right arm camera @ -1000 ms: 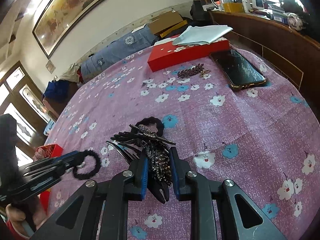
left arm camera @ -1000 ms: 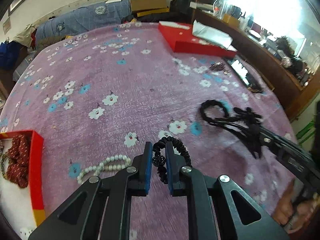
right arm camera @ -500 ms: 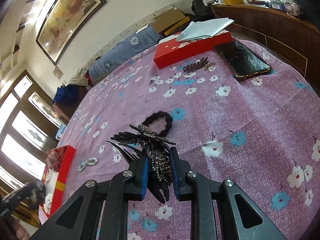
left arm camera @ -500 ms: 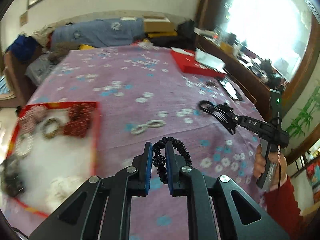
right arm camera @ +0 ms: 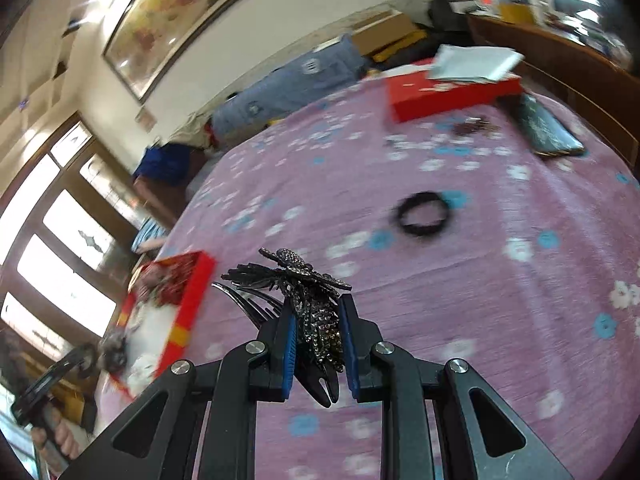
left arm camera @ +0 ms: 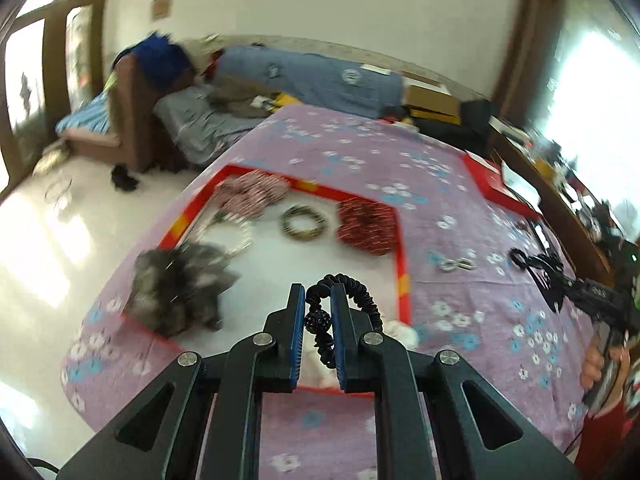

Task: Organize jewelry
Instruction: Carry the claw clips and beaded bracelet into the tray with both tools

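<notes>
Two grippers are each clamping a piece of jewelry above the purple flowered bedspread (left arm camera: 348,168). The left gripper (left arm camera: 318,322) is pinching a black beaded bracelet (left arm camera: 352,292) over the near edge of the red-rimmed tray (left arm camera: 402,264), which is lying at the bedspread's left edge. The right gripper (right arm camera: 318,336) is gripping a black rhinestone hair clip (right arm camera: 308,284) over the bedspread's near part. A black hair tie (right arm camera: 422,214) is lying near the bedspread's middle.
</notes>
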A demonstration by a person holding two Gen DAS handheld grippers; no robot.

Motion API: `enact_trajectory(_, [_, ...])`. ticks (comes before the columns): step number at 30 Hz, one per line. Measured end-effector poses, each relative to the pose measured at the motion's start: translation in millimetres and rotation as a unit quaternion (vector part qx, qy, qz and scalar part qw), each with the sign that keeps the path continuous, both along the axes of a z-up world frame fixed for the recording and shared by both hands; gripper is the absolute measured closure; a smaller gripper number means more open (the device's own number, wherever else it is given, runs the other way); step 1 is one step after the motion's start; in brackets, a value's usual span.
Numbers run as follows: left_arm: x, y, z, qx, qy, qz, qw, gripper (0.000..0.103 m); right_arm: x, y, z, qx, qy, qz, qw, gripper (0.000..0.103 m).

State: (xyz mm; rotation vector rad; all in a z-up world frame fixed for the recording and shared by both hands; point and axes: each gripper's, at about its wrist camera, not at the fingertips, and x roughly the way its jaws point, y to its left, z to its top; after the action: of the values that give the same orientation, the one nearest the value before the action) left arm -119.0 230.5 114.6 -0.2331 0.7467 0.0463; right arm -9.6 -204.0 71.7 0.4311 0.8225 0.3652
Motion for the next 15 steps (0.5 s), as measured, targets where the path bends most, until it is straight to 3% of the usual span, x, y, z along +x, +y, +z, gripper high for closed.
enact_trajectory(8, [-5.8,43.4,-36.4,-0.052,0.017,0.037,0.9978,0.091,-3.7,115.7,14.5,-0.010,-0.001,0.099,0.995,0.081])
enact_trajectory(15, [4.0,57.9,-56.5,-0.051,0.037,0.051,0.9967,0.091,-2.5,206.0,15.3,-0.044,-0.006,0.164,0.985,0.081])
